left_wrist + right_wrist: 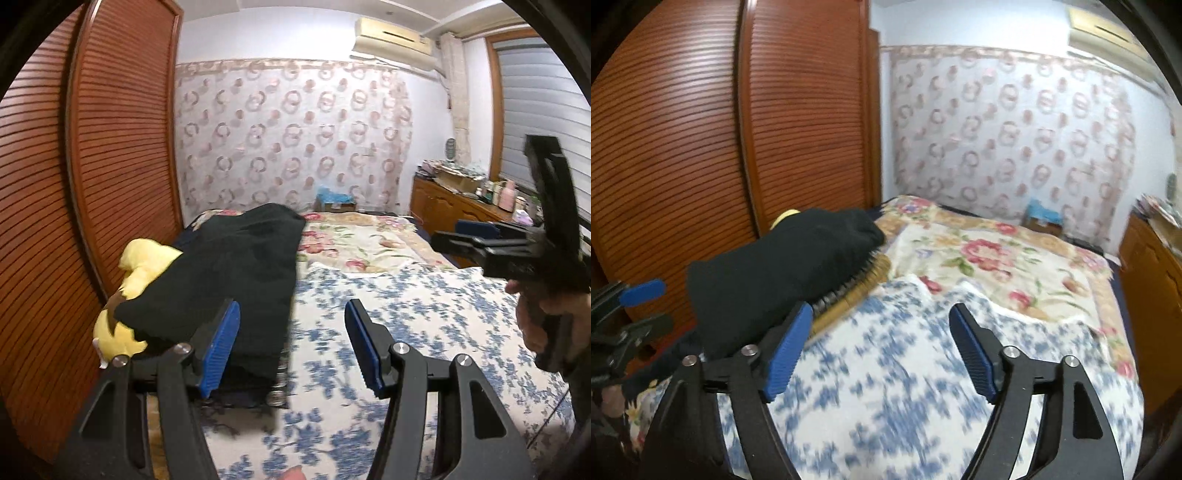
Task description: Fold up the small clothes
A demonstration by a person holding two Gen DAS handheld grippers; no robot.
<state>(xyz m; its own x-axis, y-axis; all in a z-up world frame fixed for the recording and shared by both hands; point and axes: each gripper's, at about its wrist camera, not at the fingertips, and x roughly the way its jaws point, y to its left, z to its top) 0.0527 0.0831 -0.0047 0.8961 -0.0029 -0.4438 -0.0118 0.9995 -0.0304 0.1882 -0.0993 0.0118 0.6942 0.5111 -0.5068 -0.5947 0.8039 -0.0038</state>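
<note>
A black garment [236, 266] lies in a folded heap on the left side of the bed, partly over a yellow plush toy [147, 262]. My left gripper [291, 310] hovers open at the garment's near right edge, with nothing between its blue pads. In the right wrist view the same black garment [783, 266] sits to the left of my right gripper [881, 312], which stands wide open and empty over the blue-flowered bedcover [905, 387]. A hand [535, 317] holds the right gripper at the right edge of the left wrist view. The left gripper [653, 306] shows at the far left.
Louvred wooden wardrobe doors [110, 147] stand close along the bed's left side. A rose-patterned blanket [369, 240] covers the far half of the bed. A wooden dresser [443, 203] crowded with small items lines the right wall. A tan fringed edge [849, 295] pokes from under the garment.
</note>
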